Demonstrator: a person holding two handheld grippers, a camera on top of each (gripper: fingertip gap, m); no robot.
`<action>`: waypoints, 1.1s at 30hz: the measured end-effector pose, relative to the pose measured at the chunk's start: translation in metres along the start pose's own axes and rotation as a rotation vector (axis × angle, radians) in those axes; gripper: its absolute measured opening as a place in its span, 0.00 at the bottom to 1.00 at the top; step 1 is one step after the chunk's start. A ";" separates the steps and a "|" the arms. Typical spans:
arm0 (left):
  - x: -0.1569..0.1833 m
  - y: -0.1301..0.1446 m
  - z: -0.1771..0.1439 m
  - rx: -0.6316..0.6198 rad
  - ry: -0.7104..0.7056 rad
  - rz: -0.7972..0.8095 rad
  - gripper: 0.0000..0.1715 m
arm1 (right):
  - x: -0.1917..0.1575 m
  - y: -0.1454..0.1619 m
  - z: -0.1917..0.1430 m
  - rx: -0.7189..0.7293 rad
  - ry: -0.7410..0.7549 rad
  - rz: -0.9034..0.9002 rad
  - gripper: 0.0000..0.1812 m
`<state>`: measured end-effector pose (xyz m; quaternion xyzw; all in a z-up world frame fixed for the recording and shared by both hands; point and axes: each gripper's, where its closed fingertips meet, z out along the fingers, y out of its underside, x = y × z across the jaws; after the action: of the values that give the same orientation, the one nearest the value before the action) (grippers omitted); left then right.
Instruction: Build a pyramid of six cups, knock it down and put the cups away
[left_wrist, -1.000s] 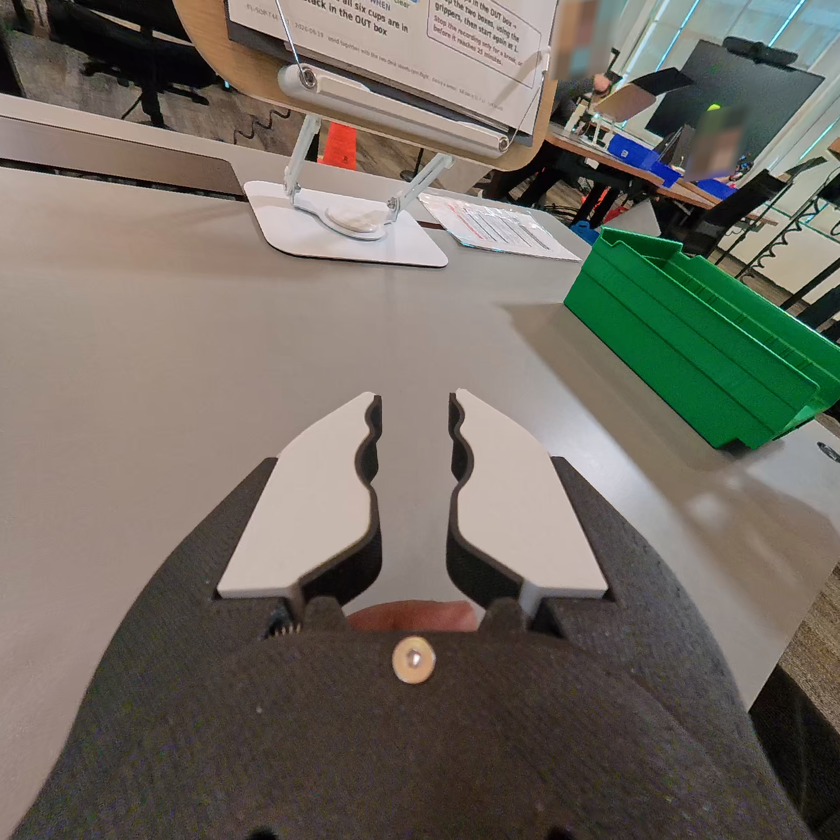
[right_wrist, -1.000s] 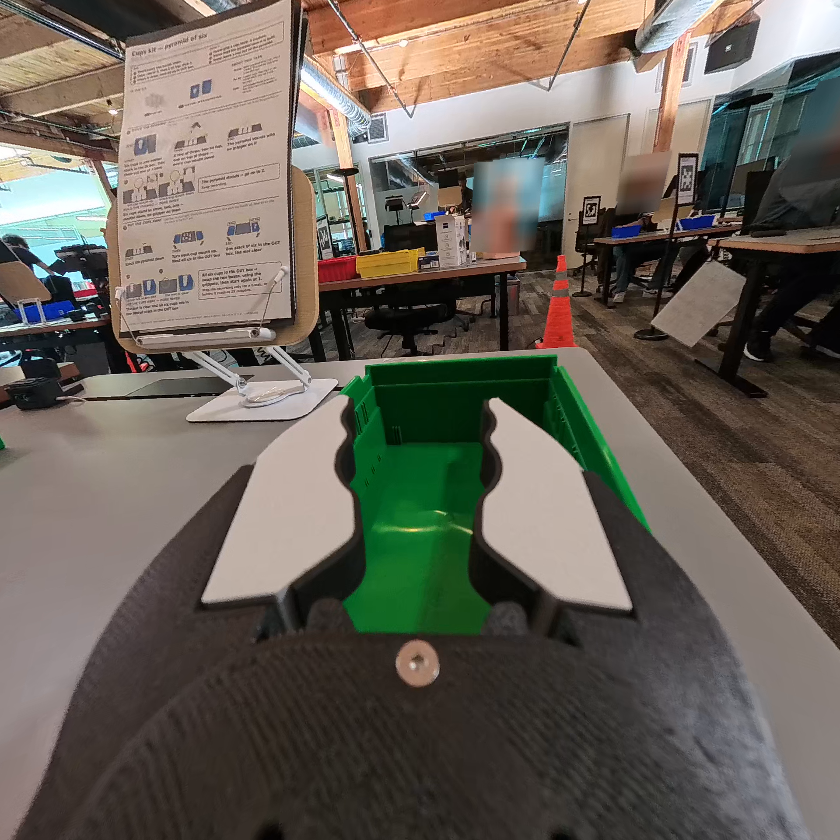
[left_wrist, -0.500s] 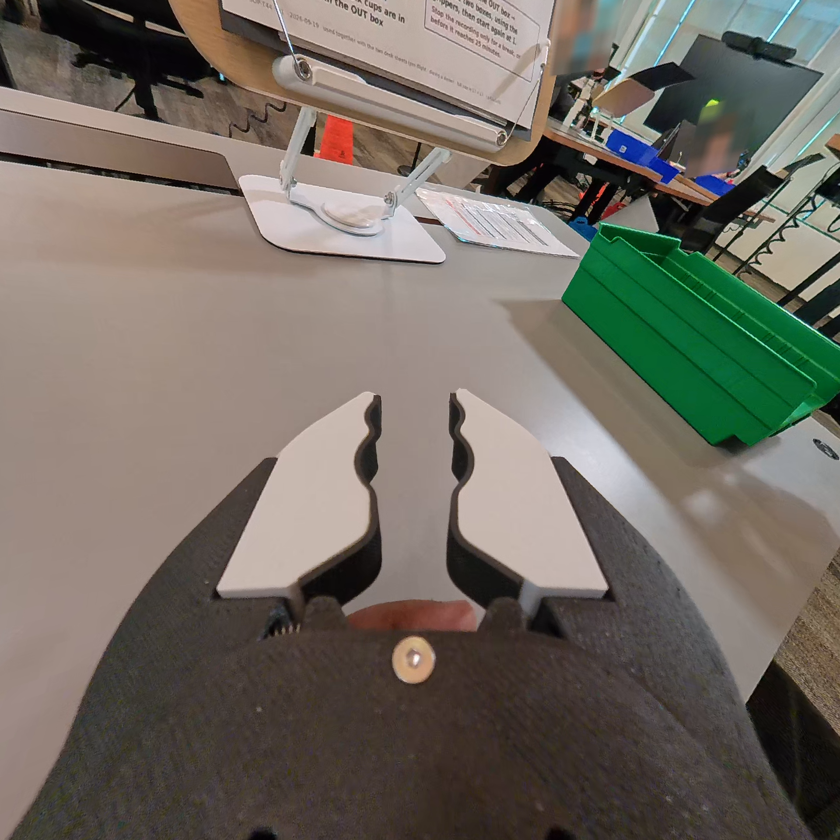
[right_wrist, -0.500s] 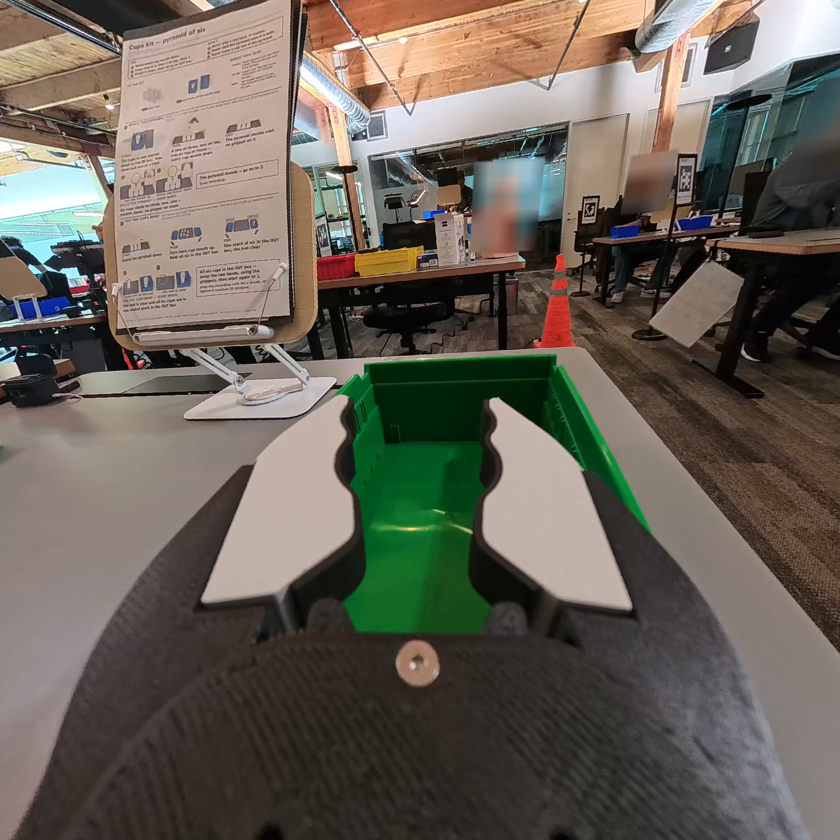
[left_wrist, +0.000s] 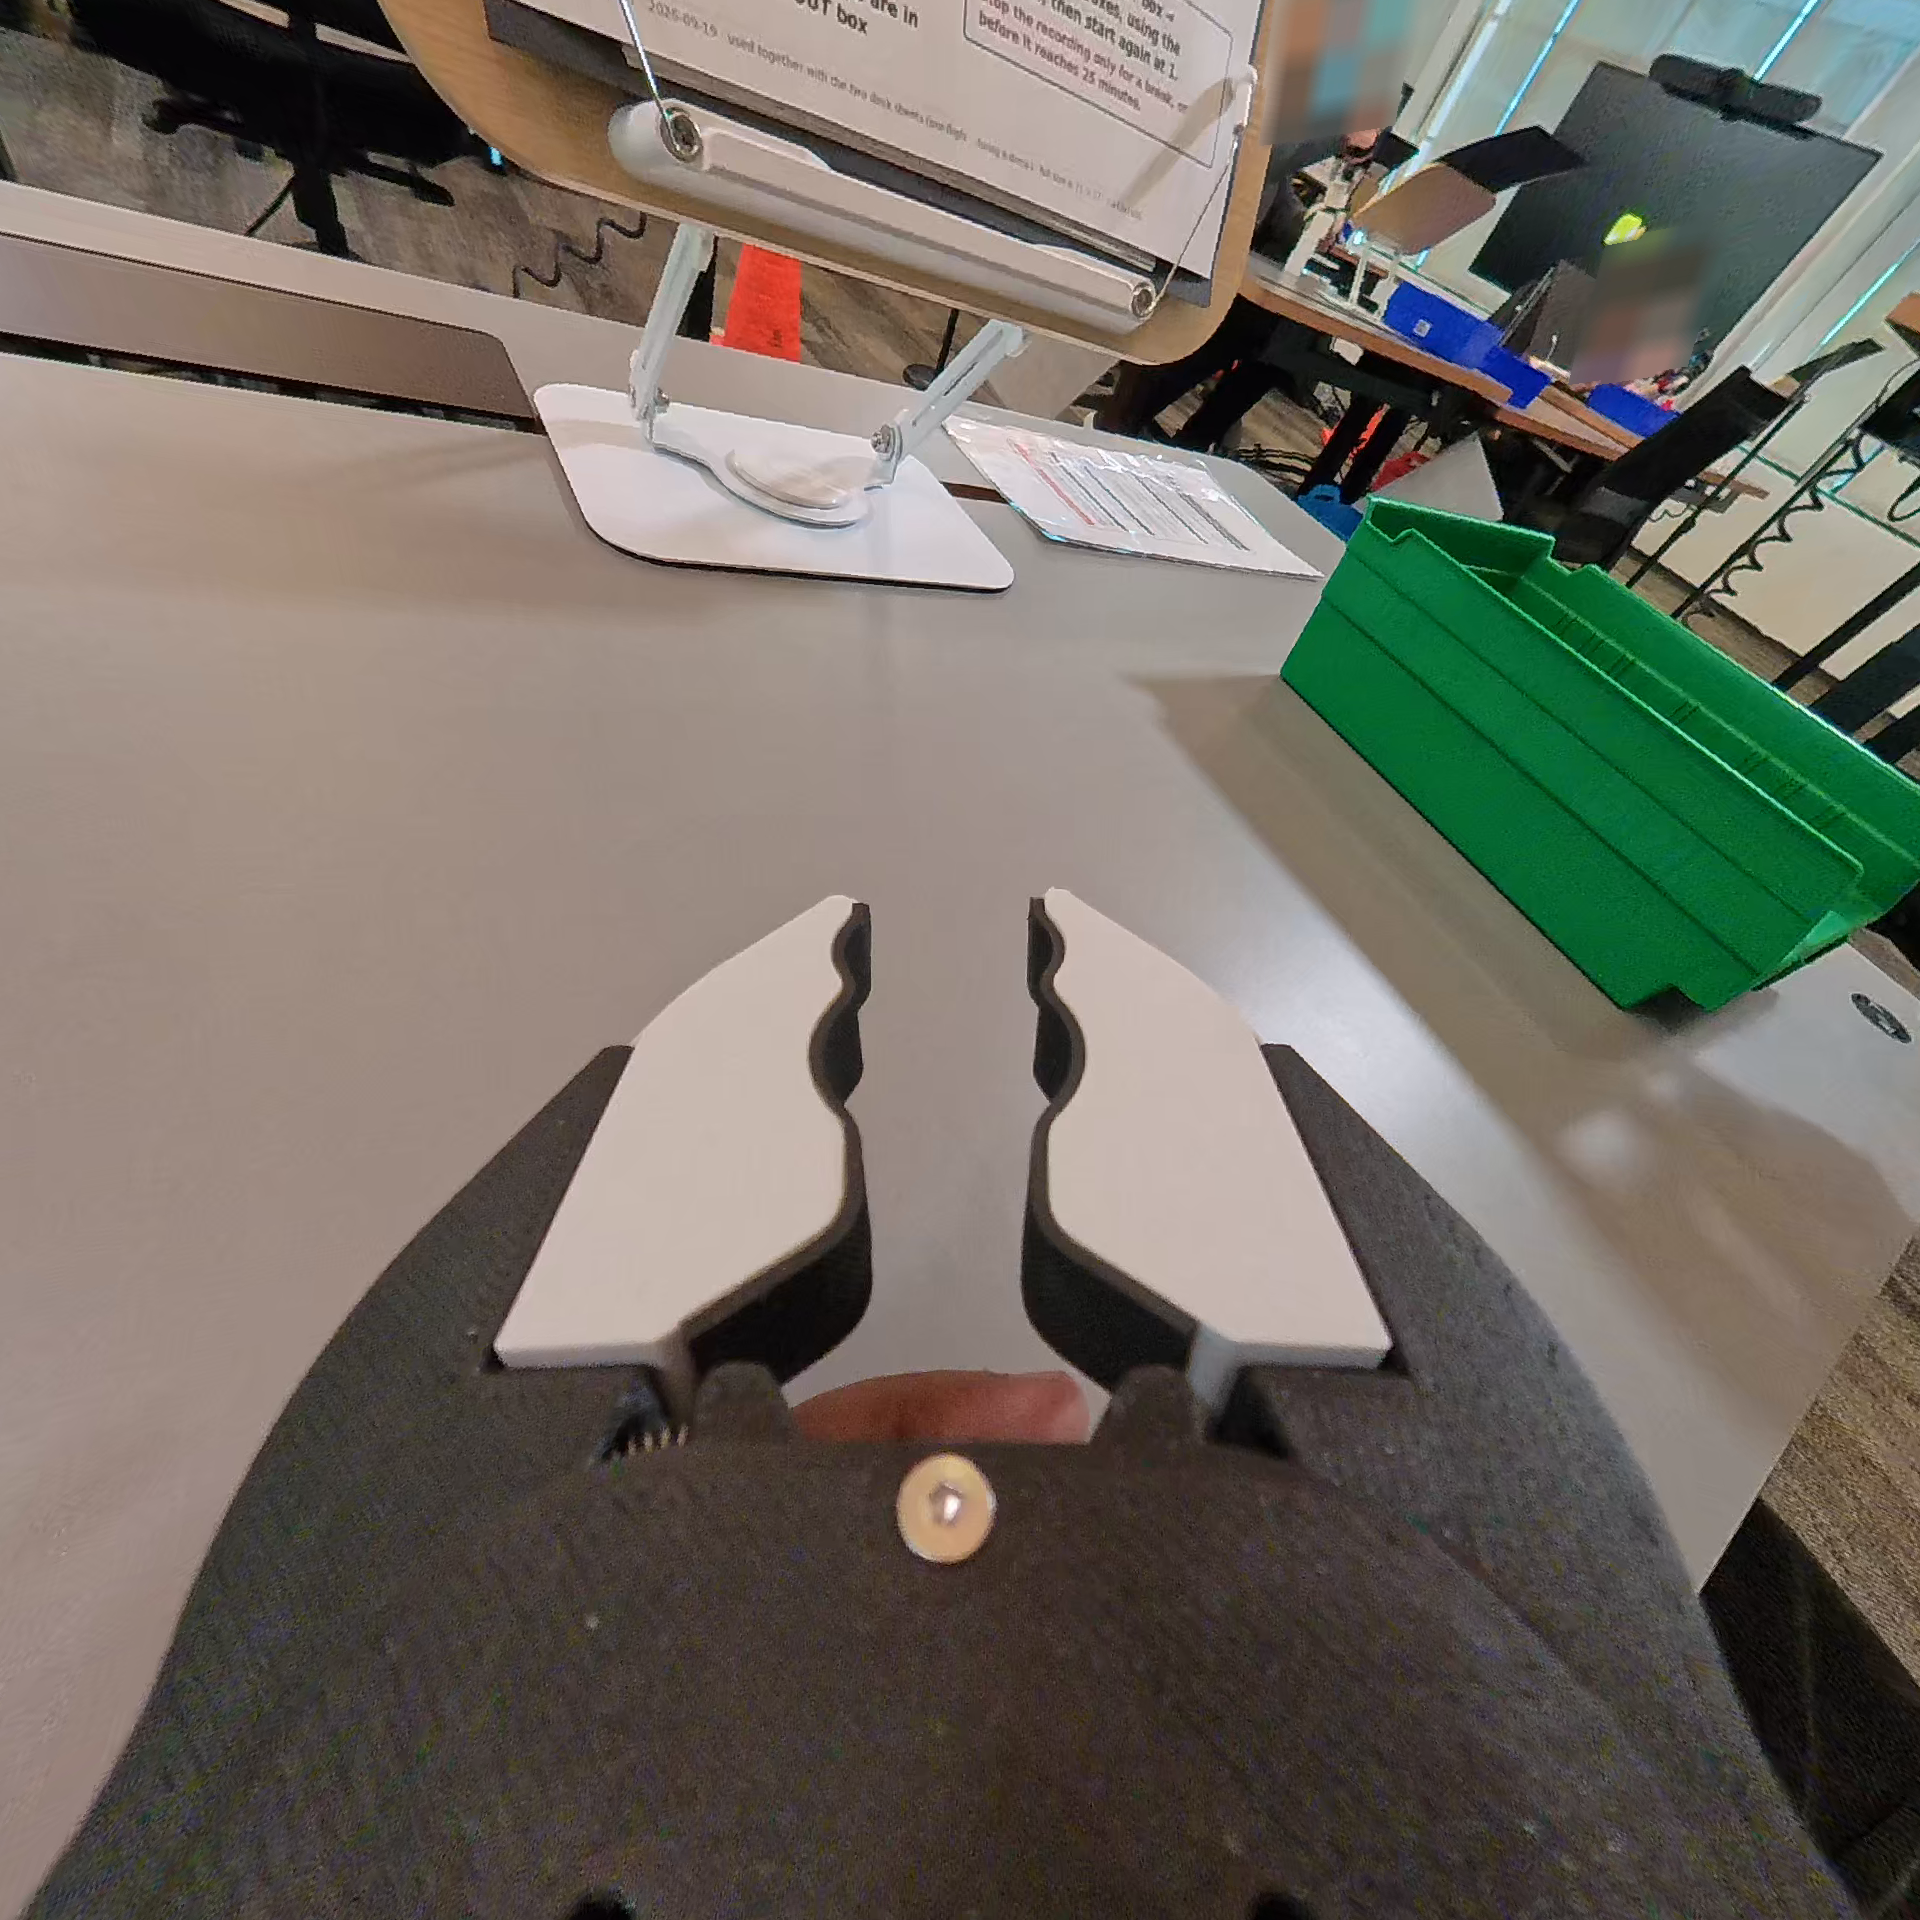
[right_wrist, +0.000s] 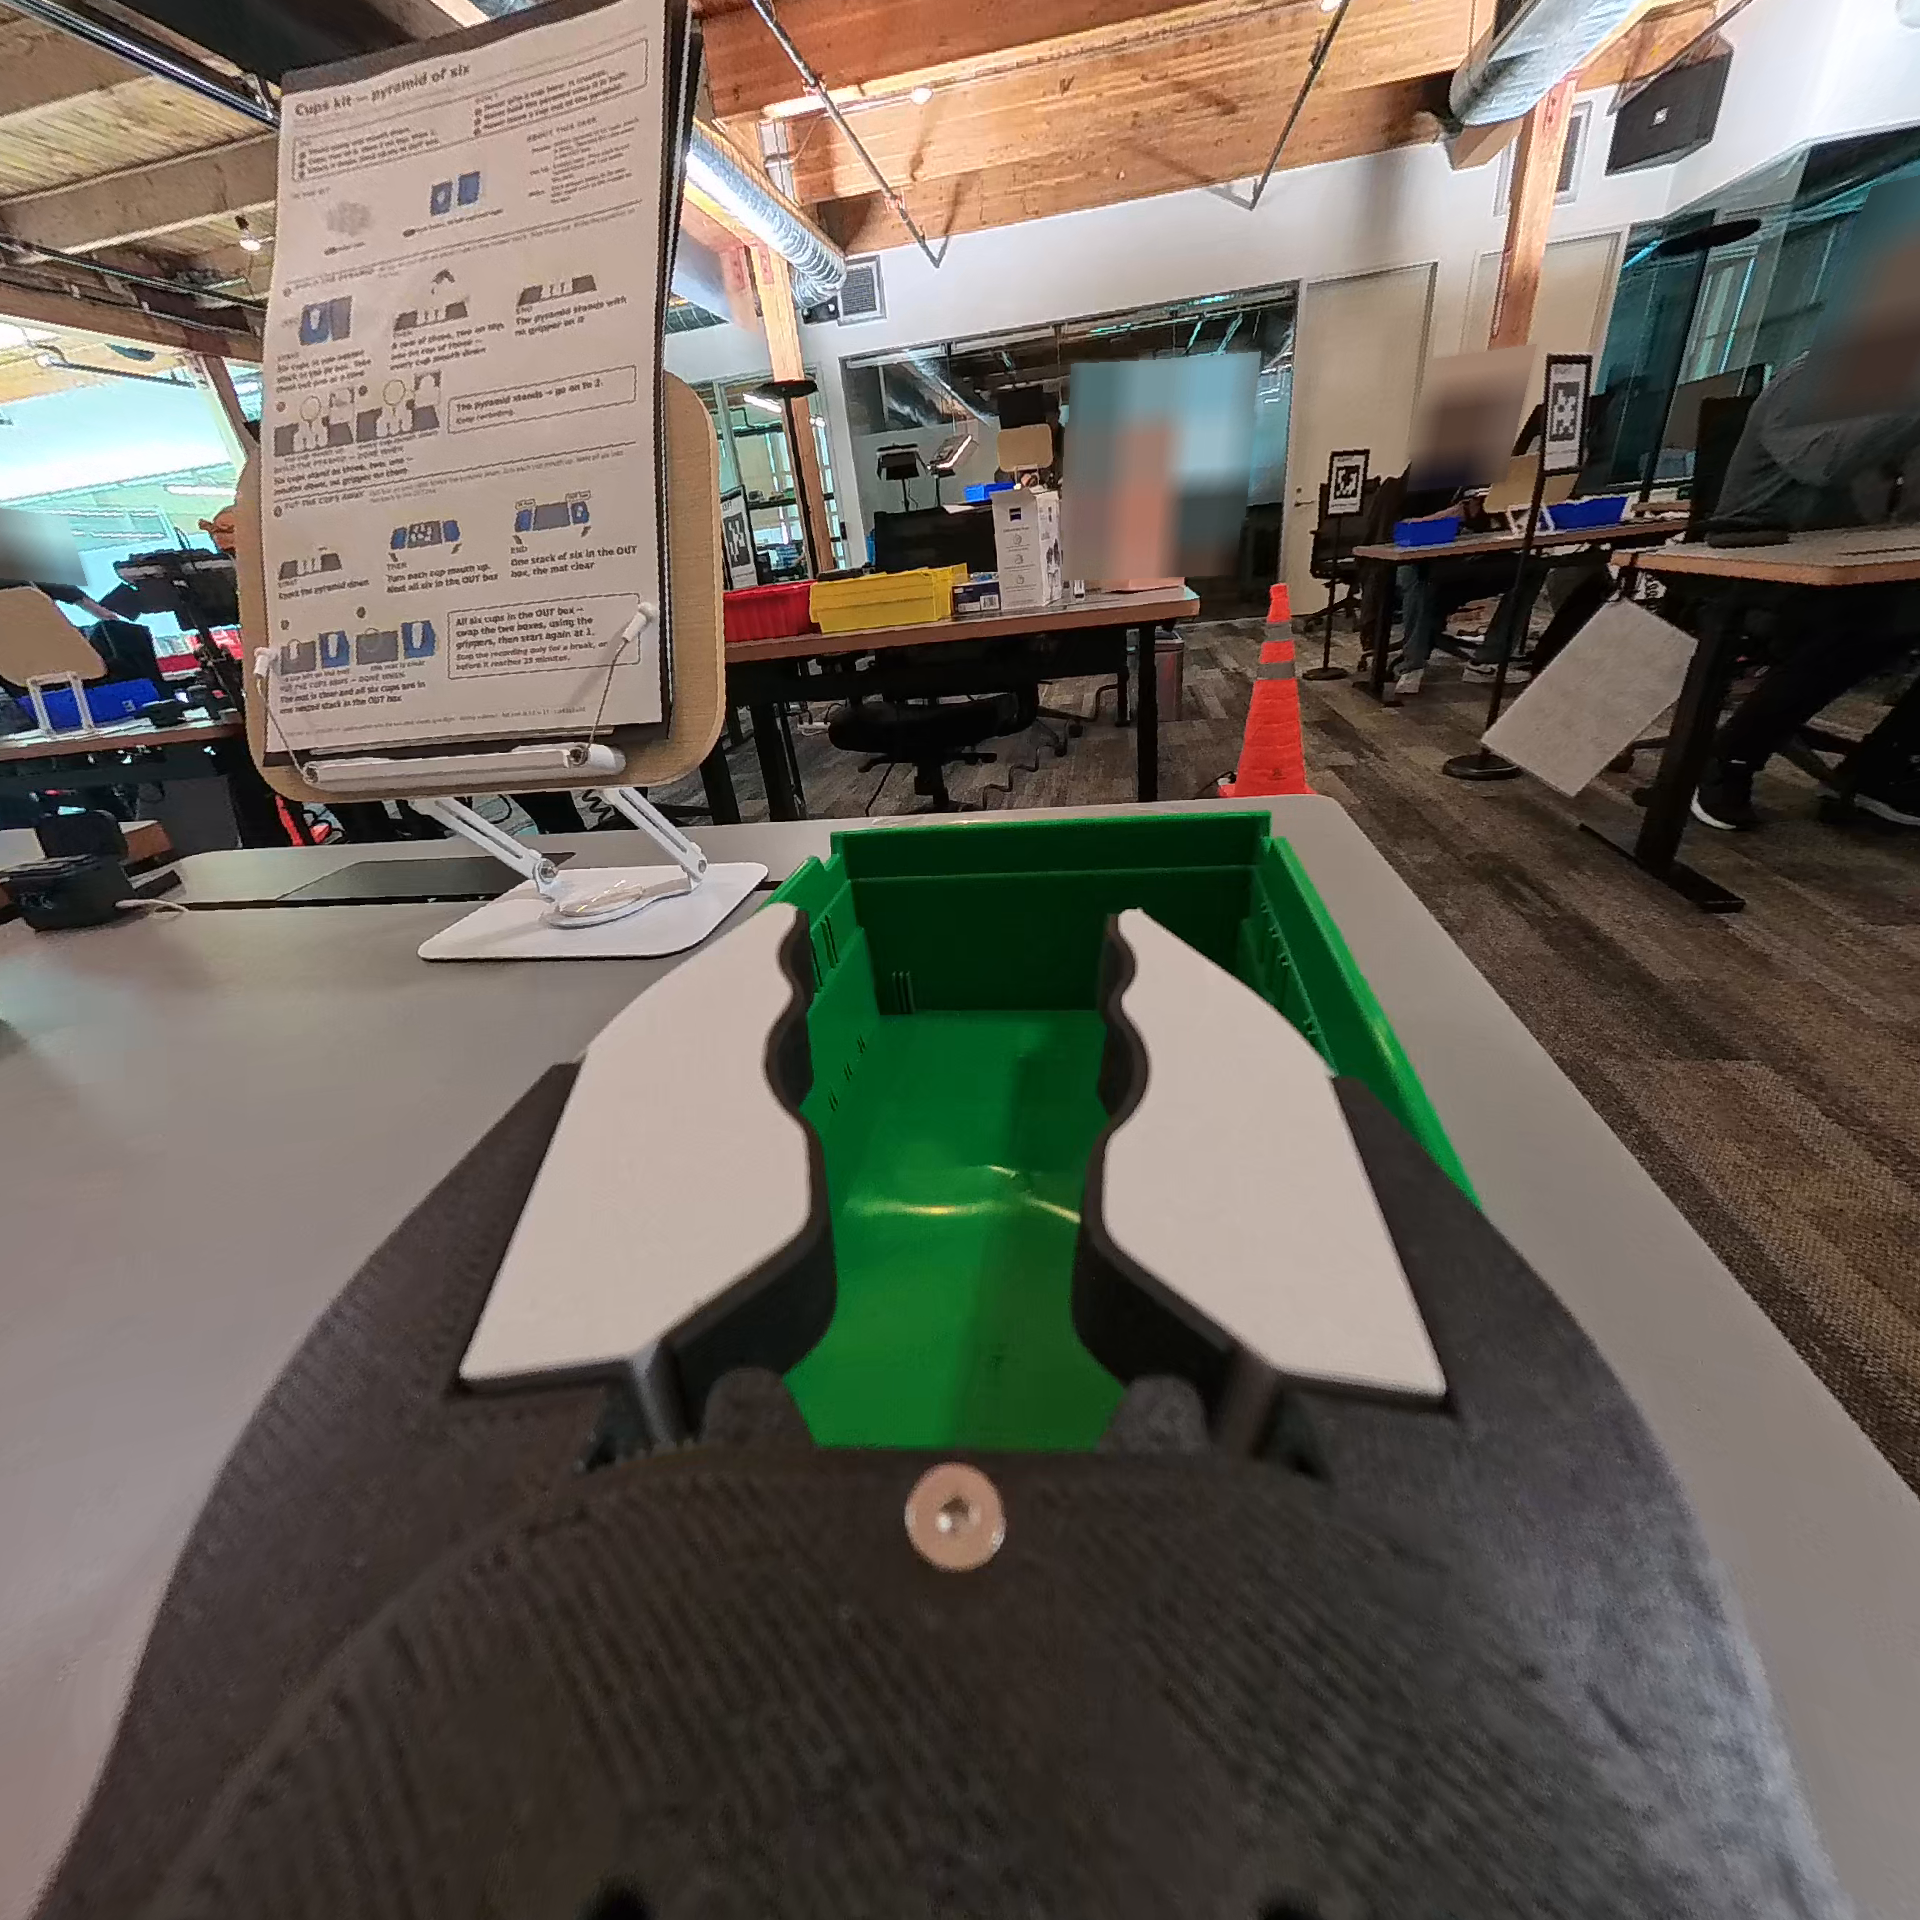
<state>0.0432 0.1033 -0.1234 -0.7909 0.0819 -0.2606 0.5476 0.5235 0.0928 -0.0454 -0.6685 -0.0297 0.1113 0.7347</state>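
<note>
A: What does the left gripper (left_wrist: 945, 914) show?
B: Jaws narrowly parted, holding nothing, over the bare grey table (left_wrist: 416, 831); a document stand (left_wrist: 790, 499) sits at twelve o'clock, the green bin (left_wrist: 1558, 790) at two.
A: And the right gripper (right_wrist: 956, 925)?
B: Jaws wide, holding nothing, above that bin's (right_wrist: 1039, 914) open interior.

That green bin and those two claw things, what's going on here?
A person holds a two-finger gripper in each hand, and neither grips anything. The right gripper is open, poised above the green bin, whose visible floor is bare. The left gripper is open too, over bare grey table, with the bin off to its right. A stand holding a printed sheet sits at the back of the table.
</note>
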 end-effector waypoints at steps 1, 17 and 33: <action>0.000 0.000 0.000 0.000 0.000 0.000 0.17 | 0.000 0.000 0.000 0.001 0.000 0.000 0.30; -0.008 -0.004 -0.002 0.019 -0.046 -0.020 0.21 | 0.012 0.002 0.000 -0.045 0.095 -0.041 0.10; -0.009 -0.007 -0.004 0.039 -0.041 -0.058 0.22 | -0.003 0.011 0.010 -0.154 0.095 -0.056 0.00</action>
<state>0.0322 0.1069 -0.1189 -0.7872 0.0427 -0.2615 0.5569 0.5172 0.1025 -0.0546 -0.7265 -0.0219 0.0564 0.6845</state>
